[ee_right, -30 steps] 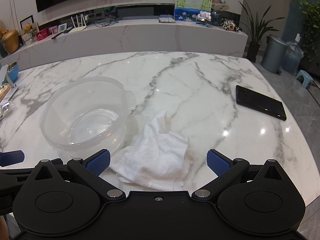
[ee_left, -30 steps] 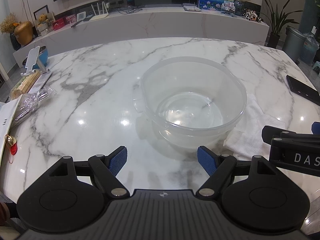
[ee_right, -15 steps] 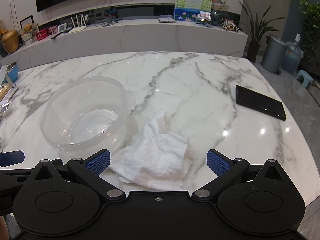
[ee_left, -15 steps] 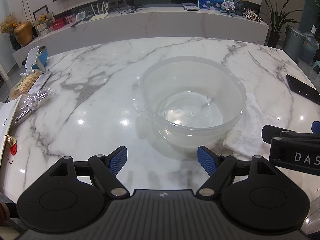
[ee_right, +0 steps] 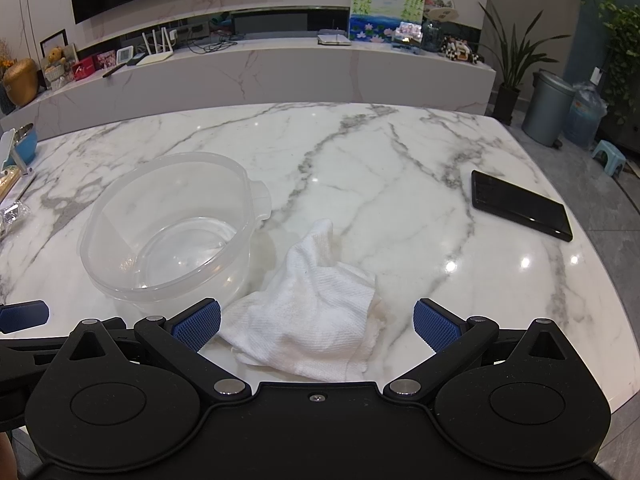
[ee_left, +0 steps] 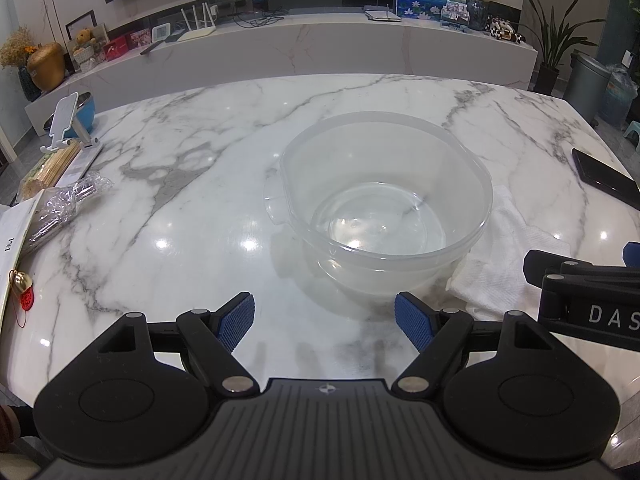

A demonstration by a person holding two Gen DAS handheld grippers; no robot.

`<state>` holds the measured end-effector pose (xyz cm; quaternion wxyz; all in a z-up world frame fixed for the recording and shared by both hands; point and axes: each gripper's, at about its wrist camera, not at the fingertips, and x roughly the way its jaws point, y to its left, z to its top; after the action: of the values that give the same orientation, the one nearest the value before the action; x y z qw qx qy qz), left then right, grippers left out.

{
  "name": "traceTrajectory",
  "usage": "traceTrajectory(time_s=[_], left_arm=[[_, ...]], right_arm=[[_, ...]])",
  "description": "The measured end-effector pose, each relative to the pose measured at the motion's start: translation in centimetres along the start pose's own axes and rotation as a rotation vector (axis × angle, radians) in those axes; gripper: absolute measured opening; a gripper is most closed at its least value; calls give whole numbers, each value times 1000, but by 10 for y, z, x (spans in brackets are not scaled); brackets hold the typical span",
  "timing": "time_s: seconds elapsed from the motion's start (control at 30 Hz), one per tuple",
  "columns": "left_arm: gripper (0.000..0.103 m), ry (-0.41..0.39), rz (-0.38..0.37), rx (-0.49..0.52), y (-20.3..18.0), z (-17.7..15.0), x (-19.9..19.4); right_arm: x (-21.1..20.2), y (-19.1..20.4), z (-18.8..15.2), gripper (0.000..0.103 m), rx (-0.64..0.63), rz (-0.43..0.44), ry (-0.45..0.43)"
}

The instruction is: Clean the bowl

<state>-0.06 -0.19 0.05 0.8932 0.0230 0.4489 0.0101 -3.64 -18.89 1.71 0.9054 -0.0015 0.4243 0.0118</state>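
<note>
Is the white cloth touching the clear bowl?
Cannot tell. In the right wrist view the cloth reaches the bowl base, but the bowl's clear wall blurs any contact line.

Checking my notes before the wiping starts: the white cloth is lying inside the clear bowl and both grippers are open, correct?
Not quite. The white cloth lies on the marble table beside the clear bowl, not inside it; the right wrist view shows this. The left gripper and right gripper are indeed open.
</note>
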Motion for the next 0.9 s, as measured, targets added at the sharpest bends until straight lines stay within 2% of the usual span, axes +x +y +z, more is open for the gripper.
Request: traceTrajectory(time_s=[0.57,0.9], left_arm=[[77,1,-12,2,2,0,0],[77,17,-14,0,3,-1,5]], right_arm=[[1,-1,0,102,-3,0,5],[19,-1,-5,102,-23,-25,64]])
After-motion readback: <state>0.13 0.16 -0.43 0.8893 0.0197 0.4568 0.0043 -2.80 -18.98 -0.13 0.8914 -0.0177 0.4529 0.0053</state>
